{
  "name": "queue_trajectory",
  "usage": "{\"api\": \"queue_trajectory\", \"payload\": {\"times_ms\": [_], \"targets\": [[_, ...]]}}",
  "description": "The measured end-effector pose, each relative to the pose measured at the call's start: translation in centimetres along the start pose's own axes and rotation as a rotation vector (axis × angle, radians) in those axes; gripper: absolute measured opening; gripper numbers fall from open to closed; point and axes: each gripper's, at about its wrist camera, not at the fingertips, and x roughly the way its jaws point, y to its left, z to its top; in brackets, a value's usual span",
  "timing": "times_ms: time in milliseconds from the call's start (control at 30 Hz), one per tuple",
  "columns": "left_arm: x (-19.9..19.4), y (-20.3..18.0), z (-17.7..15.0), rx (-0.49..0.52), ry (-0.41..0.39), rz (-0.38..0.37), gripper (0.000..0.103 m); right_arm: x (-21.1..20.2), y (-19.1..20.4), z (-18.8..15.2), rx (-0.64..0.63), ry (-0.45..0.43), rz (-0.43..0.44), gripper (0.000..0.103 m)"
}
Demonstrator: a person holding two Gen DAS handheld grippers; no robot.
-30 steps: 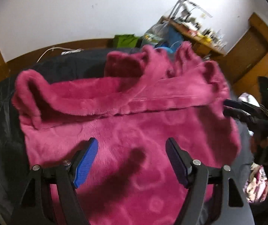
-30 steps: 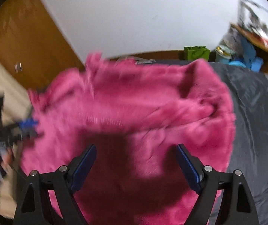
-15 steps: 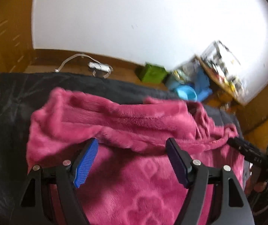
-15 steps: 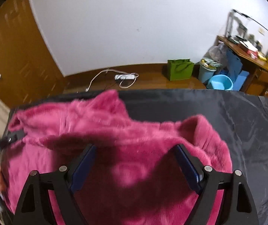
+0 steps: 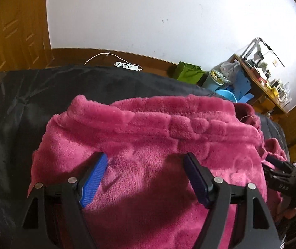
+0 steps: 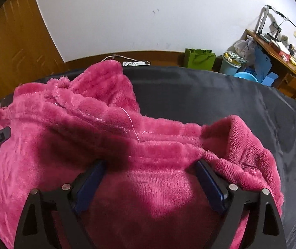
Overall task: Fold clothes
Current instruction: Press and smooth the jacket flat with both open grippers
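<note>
Wooden door [image 6: 9,47]: It is brown and stands far left, behind the table.
Black cloth [image 5: 13,112]: It is dark and shiny. It covers the table under everything.
Pink fleece [image 5: 148,137]: This soft, fuzzy piece of clothing lies in a heap on the black cloth, in the middle. Its top edge is rolled over into a thick fold. A loose white thread [image 6: 132,122] hangs from the seam.
Left gripper [image 5: 145,176]: Its two blue pads are wide apart. Nothing is pinched between them. It sits low over the near part of the pink fleece.
Right gripper [image 6: 151,183]: Its two pads are also wide apart. The rolled edge of the fleece lies just past the tips. I cannot tell if the pads touch the fleece.
Power strip [image 6: 135,63]: It is white and lies on the floor by the wall, behind the table.
Green bag [image 6: 198,60]: It stands on the floor by the wall, right of the power strip.
Blue tub [image 6: 245,76]: It sits on the floor next to a bin.
Desk [image 6: 276,47]: It is wooden, far right, with lots of small things on top.
</note>
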Motion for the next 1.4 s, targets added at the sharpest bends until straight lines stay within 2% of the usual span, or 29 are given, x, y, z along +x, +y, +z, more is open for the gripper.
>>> {"api": "queue_trajectory", "payload": {"times_ms": [133, 200, 300, 400, 500, 567, 600, 633, 700, 800, 1000, 1167, 1400], "targets": [[-3.3, -0.3, -0.2, -0.016, -0.021, -0.076, 0.079, -4.3, 0.2, -0.5, 0.032, -0.081, 0.009, 0.092], [-4.8, -1.0, -0.5, 0.008, -0.030, -0.106, 0.080, -6.6, 0.5, -1.2, 0.040, -0.115, 0.015, 0.092], [-5.6, -3.1, -1.8, 0.074, -0.003, -0.122, 0.081, -8.1, 0.9, -3.0, 0.042, -0.108, 0.013, 0.092], [-5.2, -4.6, -3.9, 0.124, 0.049, -0.115, 0.081, -7.8, 1.3, -5.1, 0.043, -0.066, 0.004, 0.092], [-3.7, -5.4, -6.4, 0.163, 0.104, -0.063, 0.081, -7.2, 1.6, -7.2, 0.042, -0.020, -0.007, 0.092], [-3.2, -5.9, -7.5, 0.200, 0.098, -0.029, 0.082, -6.0, 1.8, -8.2, 0.035, 0.019, -0.019, 0.093], [-2.9, -6.2, -7.9, 0.223, 0.090, -0.017, 0.083, -5.5, 2.1, -8.6, 0.016, 0.026, -0.030, 0.098], [-2.7, -6.5, -8.2, 0.247, 0.082, -0.005, 0.086, -5.0, 2.6, -8.9, -0.018, 0.019, -0.044, 0.102], [-2.3, -6.9, -8.5, 0.270, 0.076, 0.000, 0.090, -4.6, 3.2, -9.3, -0.053, -0.004, -0.075, 0.102], [-1.7, -7.2, -8.7, 0.283, 0.070, -0.023, 0.102, -4.4, 3.5, -9.8, -0.057, -0.048, -0.091, 0.103], [-1.9, -7.8, -10.0, 0.293, 0.015, 0.006, 0.102, -4.6, 3.7, -10.3, -0.056, -0.085, -0.088, 0.103], [-3.6, -7.8, -10.0, 0.251, 0.027, 0.000, 0.102, -5.2, 3.6, -9.7, -0.028, -0.015, -0.083, 0.103], [-6.1, -7.7, -10.7, 0.194, 0.048, -0.011, 0.102, -11.3, 3.8, -12.2, 0.064, -0.095, -0.049, 0.103]]}}
